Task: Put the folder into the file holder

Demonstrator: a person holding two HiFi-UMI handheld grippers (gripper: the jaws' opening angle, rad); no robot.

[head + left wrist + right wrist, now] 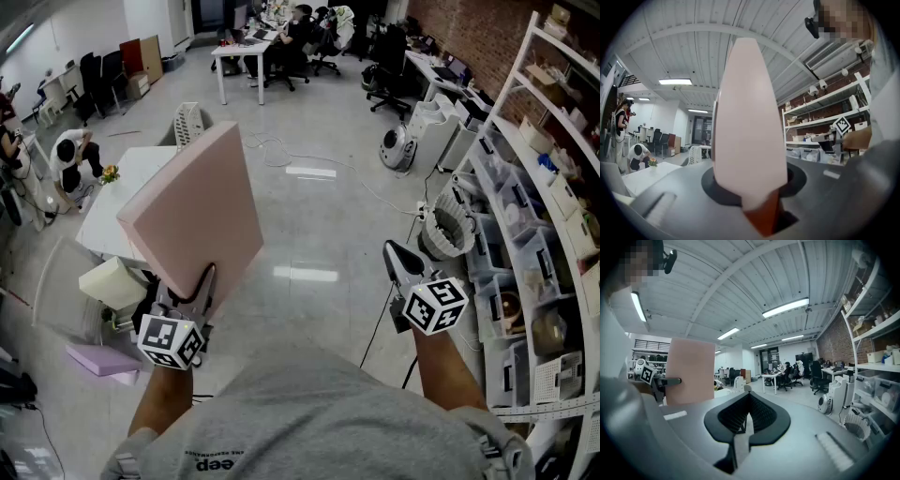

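Observation:
A large pink folder (192, 211) stands upright and tilted in the air, with my left gripper (195, 286) shut on its lower edge. In the left gripper view the folder (747, 122) fills the middle, edge-on between the jaws. The white slotted file holder (190, 122) stands on the far end of a white table (117, 202), beyond and a little left of the folder. My right gripper (394, 251) hangs at the right over the floor, shut, with nothing in it; its black pads (761, 416) meet. From the right gripper view the folder (689, 371) shows at the left.
A cream box (112, 281) and a purple folder (101, 359) lie low at the left. Shelves with bins (525, 234) line the right side, with a white basket (445, 230) on the floor beside them. A person crouches by the table's far left (70, 155). Desks and chairs stand far behind.

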